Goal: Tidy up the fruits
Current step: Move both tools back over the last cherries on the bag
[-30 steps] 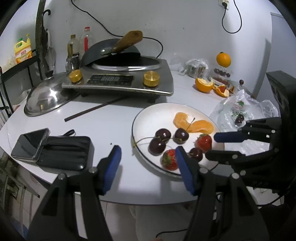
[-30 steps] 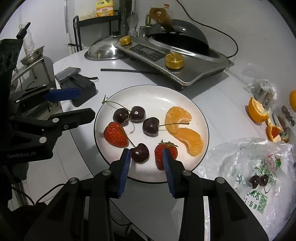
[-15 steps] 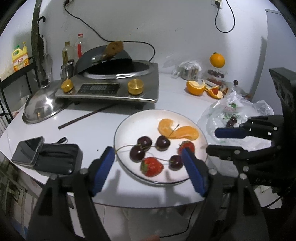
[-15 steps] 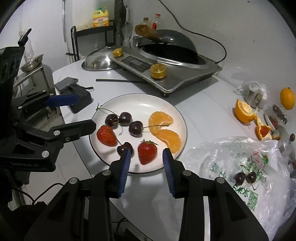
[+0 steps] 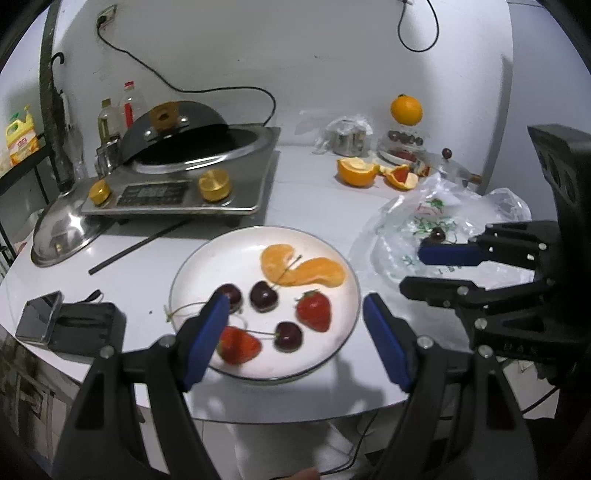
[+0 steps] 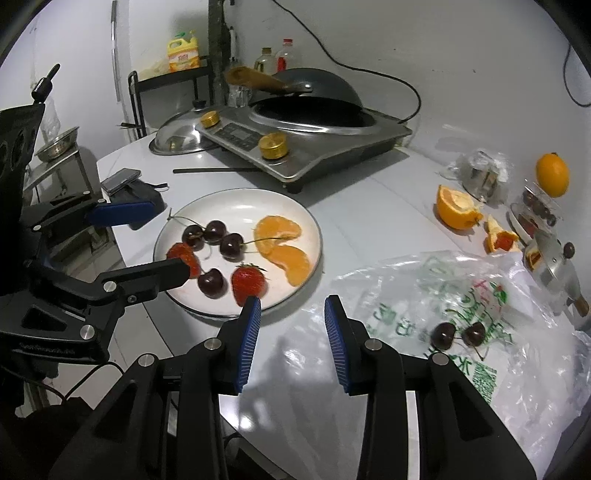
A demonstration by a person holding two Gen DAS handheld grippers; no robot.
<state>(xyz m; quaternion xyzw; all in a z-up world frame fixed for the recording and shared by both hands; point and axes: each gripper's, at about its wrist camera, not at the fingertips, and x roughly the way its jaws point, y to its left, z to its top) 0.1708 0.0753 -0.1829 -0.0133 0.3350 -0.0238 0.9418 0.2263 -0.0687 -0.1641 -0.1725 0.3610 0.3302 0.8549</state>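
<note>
Red strawberry (image 6: 183, 256) on the round white plate (image 6: 236, 203): half hidden behind left claw (image 6: 147, 243) finger | dark cherry (image 5: 438, 233) on clear plastic bag (image 5: 402, 221): partly behind right claw (image 5: 432, 269) blue pad | yellow bottle (image 5: 20, 140): label unreadable, cut by frame.

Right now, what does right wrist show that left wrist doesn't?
Right wrist only: two cherries in full on the plastic bag, and a metal bowl on a side stand. Left wrist only: a wall socket. Both: the plate of cherries, strawberries and orange segments, the cooker, and both open, empty grippers.
</note>
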